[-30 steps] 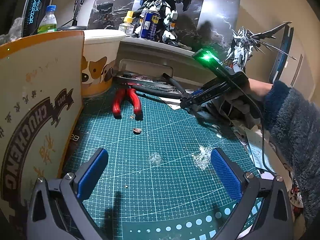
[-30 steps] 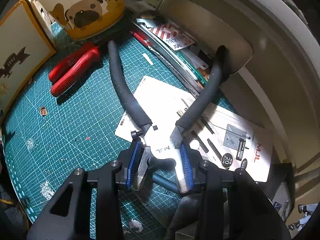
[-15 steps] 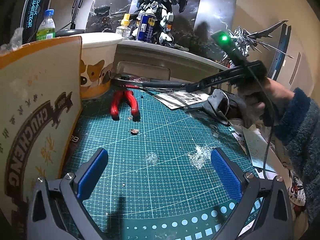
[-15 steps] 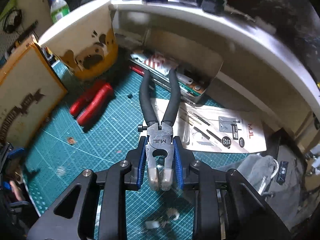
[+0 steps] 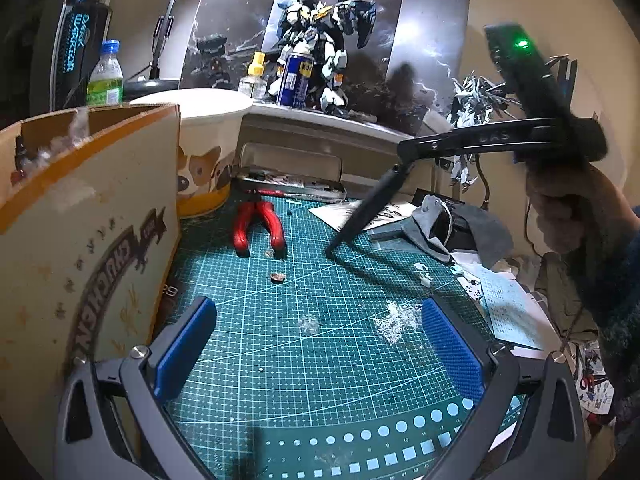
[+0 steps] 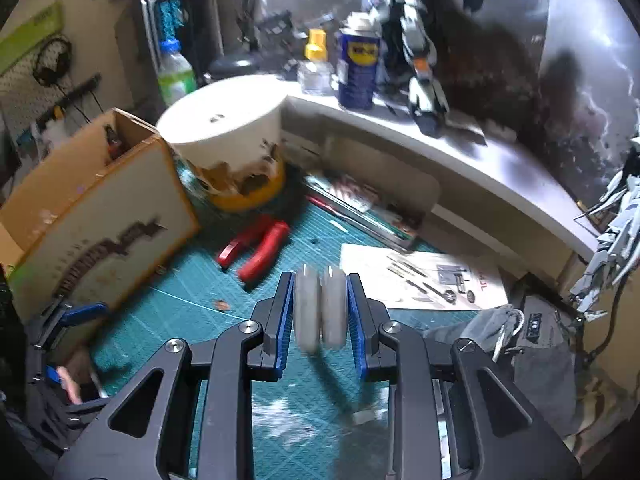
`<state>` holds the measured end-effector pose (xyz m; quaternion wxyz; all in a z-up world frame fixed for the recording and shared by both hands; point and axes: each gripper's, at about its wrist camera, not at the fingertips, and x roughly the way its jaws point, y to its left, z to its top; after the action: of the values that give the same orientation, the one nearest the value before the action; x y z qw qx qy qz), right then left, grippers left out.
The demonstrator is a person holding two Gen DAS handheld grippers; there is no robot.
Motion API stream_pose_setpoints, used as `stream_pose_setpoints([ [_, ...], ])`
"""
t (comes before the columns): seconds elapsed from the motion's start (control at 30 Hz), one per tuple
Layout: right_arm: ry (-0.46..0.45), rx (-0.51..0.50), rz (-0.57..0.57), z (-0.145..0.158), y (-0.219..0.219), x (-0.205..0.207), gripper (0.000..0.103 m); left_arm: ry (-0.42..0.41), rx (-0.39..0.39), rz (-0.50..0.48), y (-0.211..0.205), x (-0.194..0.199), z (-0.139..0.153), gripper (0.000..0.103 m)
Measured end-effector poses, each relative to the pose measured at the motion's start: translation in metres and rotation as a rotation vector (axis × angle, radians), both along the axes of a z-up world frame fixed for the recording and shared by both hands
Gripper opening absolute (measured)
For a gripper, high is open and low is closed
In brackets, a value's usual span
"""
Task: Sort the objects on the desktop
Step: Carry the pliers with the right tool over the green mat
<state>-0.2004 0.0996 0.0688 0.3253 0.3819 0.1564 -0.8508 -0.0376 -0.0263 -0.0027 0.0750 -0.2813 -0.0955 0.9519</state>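
Observation:
My right gripper [image 6: 320, 316] is shut on the black-handled pliers [image 6: 320, 308]; I see only their pale jaw end between the blue pads. In the left wrist view the right gripper [image 5: 404, 152] is raised above the mat and the pliers' black handles [image 5: 368, 208] hang down from it. Red-handled pliers [image 5: 259, 227] lie on the green cutting mat [image 5: 320, 360] near the back, also seen in the right wrist view [image 6: 256, 250]. My left gripper [image 5: 316, 344] is open and empty, low over the mat's front.
An open cardboard box [image 5: 80, 216] stands at the left with a dog-print tub [image 5: 208, 152] behind it. A metal tin [image 5: 288, 184], an instruction sheet [image 6: 420, 276] and a grey pouch [image 5: 452, 224] lie at the back and right. Model robots and a spray can [image 5: 294, 80] stand on the shelf.
My right gripper has lifted the black-handled pliers off the instruction sheet and tilted up, so the handles now hang down. The left gripper has stayed put.

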Motion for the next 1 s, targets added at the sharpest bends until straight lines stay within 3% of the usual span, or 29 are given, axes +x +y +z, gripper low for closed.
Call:
stream_pose_setpoints([
  [0.27, 0.046, -0.055, 0.012, 0.020, -0.003, 0.057, 0.023, 0.017, -0.004, -0.028, -0.001, 0.019, 0.010, 0.103],
  [0.5, 0.143, -0.120, -0.043, 0.044, 0.008, 0.124, 0.024, 0.040, -0.007, -0.066, 0.005, 0.045, 0.016, 0.103],
  [0.6, 0.140, -0.146, -0.052, 0.056, 0.012, 0.151, 0.023, 0.060, -0.022, -0.087, 0.010, 0.057, 0.020, 0.103],
  [0.77, 0.052, -0.129, -0.072, 0.064, 0.016, 0.185, 0.024, 0.091, -0.032, -0.105, 0.010, 0.077, 0.027, 0.103],
  [1.0, -0.155, -0.114, -0.079, 0.052, 0.024, 0.192, 0.024, 0.108, -0.034, -0.108, 0.008, 0.100, 0.023, 0.103],
])
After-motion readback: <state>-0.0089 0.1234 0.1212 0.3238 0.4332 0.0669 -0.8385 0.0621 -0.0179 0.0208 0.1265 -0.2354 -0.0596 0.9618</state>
